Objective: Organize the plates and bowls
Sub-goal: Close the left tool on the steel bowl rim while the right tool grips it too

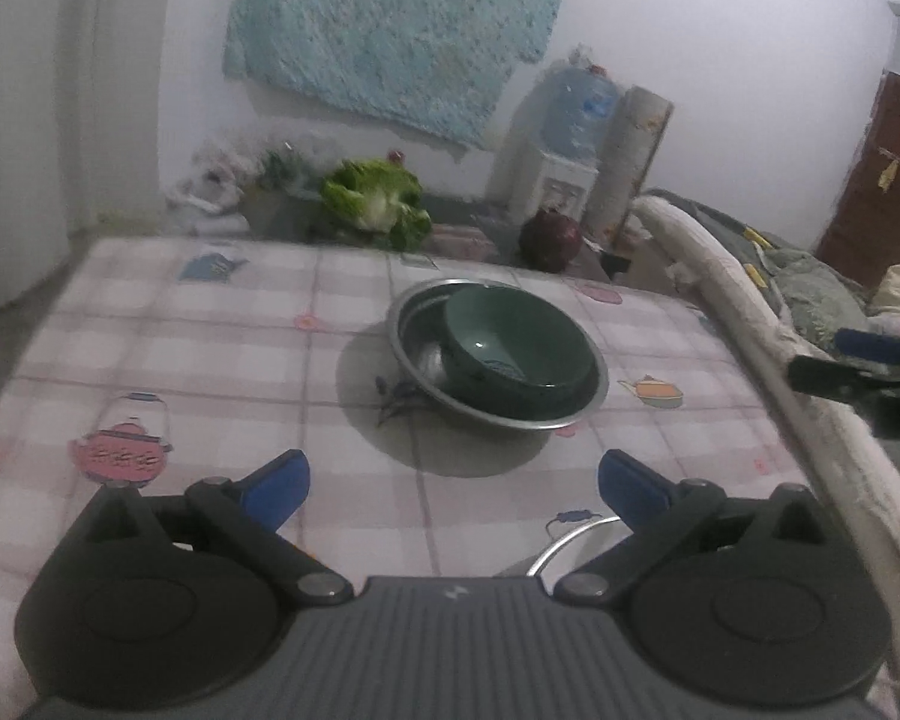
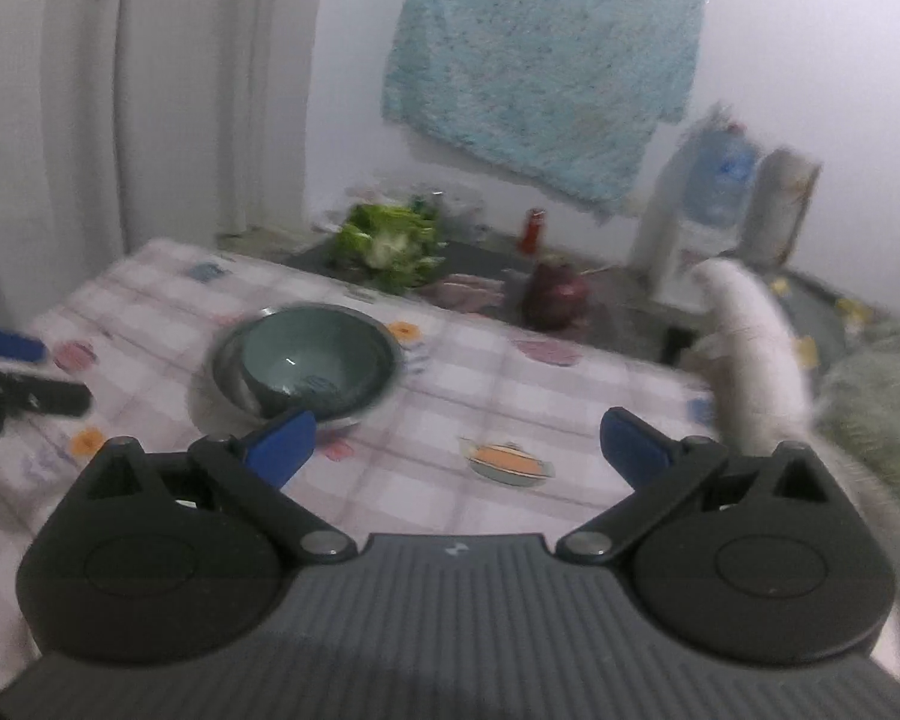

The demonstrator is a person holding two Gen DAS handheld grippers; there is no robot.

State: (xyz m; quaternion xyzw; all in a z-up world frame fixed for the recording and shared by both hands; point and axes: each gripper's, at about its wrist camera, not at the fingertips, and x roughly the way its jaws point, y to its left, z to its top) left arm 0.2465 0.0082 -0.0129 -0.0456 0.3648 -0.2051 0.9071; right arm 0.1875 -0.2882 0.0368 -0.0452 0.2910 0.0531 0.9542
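A dark green bowl [image 1: 513, 345] sits inside a shallow steel plate [image 1: 408, 354] on the checked tablecloth [image 1: 210, 348]. My left gripper [image 1: 453, 483] hovers in front of them, open, with nothing between its blue pads. A curved steel rim [image 1: 561, 543] shows just under its right finger. In the right wrist view the same green bowl [image 2: 312, 357] rests in the steel plate [image 2: 225, 369], ahead and to the left. My right gripper [image 2: 456, 447] is open and empty above the cloth. The left gripper's fingers [image 2: 18, 375] show at that view's left edge.
Behind the table lie a leafy cabbage [image 1: 378, 201], a dark red round object [image 1: 551, 240], a red bottle [image 2: 533, 231] and a water dispenser [image 1: 561, 144]. A white padded bed rail [image 1: 744, 300] runs along the table's right edge. Curtains [image 2: 120, 90] hang at left.
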